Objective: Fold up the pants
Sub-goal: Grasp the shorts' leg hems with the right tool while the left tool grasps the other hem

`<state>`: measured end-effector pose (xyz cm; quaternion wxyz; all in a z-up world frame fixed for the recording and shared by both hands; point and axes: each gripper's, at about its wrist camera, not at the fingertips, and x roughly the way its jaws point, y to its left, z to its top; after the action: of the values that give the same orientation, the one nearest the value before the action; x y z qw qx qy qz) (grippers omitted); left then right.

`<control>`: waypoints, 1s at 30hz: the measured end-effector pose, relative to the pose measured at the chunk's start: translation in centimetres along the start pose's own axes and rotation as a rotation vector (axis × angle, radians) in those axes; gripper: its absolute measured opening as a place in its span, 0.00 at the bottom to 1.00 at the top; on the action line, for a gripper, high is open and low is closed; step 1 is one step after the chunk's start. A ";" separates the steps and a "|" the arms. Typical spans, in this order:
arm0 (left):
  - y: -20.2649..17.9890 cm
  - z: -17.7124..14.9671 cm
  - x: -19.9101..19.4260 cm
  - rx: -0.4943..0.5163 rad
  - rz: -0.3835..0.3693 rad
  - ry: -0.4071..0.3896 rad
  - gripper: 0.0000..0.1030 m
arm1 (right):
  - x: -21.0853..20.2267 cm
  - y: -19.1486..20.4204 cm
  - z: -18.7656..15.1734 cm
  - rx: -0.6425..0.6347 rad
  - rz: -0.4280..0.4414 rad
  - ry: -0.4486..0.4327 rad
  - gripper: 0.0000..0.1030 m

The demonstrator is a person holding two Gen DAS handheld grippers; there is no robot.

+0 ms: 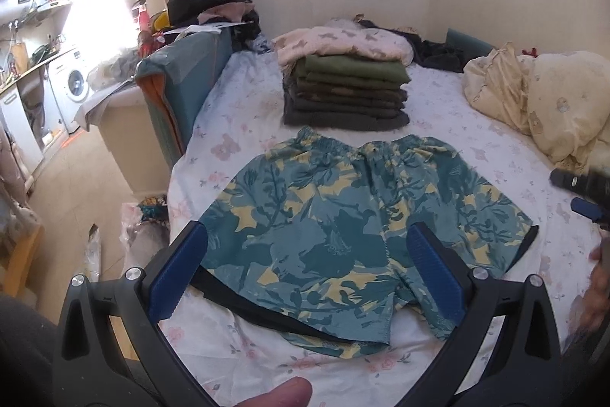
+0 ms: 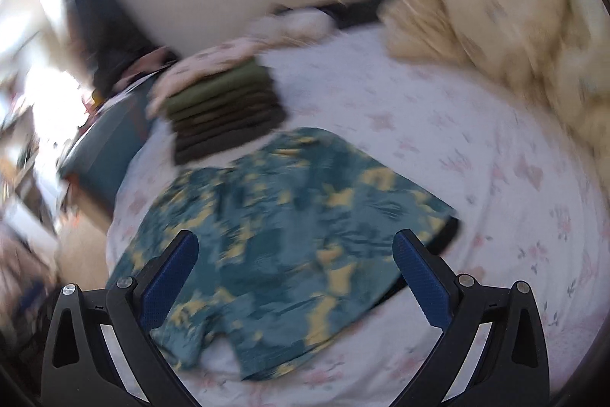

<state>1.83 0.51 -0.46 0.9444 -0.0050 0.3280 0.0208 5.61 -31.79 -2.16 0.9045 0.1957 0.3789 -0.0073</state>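
A pair of teal shorts with a yellow floral print [image 1: 343, 224] lies spread flat on the bed, waistband toward the far side, leg openings toward me. My left gripper [image 1: 307, 243] is open and empty, held above the near legs. The right wrist view is motion-blurred; it shows the same shorts [image 2: 282, 231] below my right gripper [image 2: 295, 250], which is open and empty. The right gripper also shows at the right edge of the left wrist view [image 1: 583, 193], apart from the shorts.
A stack of folded dark green garments [image 1: 345, 94] stands just beyond the waistband, with a pink patterned cloth [image 1: 343, 44] behind it. A cream duvet [image 1: 541, 102] lies at the right. The bed sheet [image 1: 236, 147] ends at the left, beside a teal mattress edge [image 1: 179, 90].
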 end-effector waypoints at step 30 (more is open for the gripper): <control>0.8 1.0 3.4 -0.079 0.005 0.146 1.00 | 11.3 -9.3 4.7 0.053 -0.075 0.226 0.04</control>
<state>5.08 1.47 -1.72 0.9170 -0.0430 0.3950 0.0355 15.37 -40.55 -10.25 0.8496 0.2045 0.4852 -0.0290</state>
